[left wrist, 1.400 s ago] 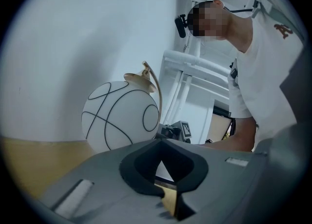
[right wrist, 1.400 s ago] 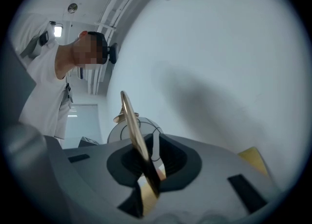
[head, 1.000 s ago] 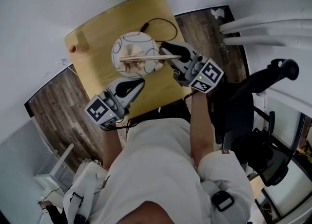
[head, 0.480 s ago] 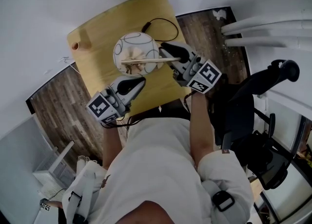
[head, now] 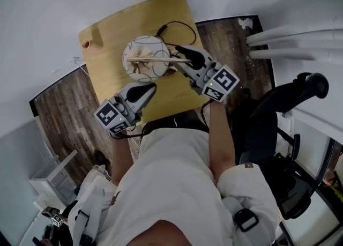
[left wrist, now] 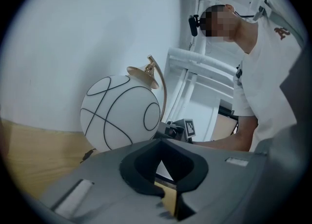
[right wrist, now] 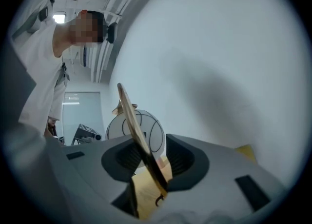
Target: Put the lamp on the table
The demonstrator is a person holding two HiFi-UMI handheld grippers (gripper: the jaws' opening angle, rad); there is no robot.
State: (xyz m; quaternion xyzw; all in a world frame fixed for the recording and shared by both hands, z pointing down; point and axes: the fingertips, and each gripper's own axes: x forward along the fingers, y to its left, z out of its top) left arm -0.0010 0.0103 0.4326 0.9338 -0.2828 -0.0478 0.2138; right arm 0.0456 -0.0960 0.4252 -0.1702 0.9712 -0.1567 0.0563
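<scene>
The lamp's white globe (head: 142, 57), marked with black lines, stands on the yellow table (head: 115, 25); its thin gold arched stem (head: 156, 59) runs over the top. My right gripper (head: 179, 56) is at the lamp's right side. Its jaws have just been opening and stand open, with the gold stem (right wrist: 130, 115) between them and a gap on each side, the globe (right wrist: 146, 129) behind. My left gripper (head: 147, 87) is shut and empty just in front of the globe (left wrist: 119, 113), not touching it. In the left gripper view the left gripper (left wrist: 163, 145) points past the lamp.
The lamp's black cable (head: 179, 27) loops over the table's far right part. A small brown cup-like thing (head: 86, 44) sits at the far left corner. A black office chair (head: 300, 89) and white rails (head: 289, 38) stand to the right, over wood floor.
My right gripper's jaws have spread apart off the gold stem. The lamp stays on the table, and my left gripper has kept still and shut.
</scene>
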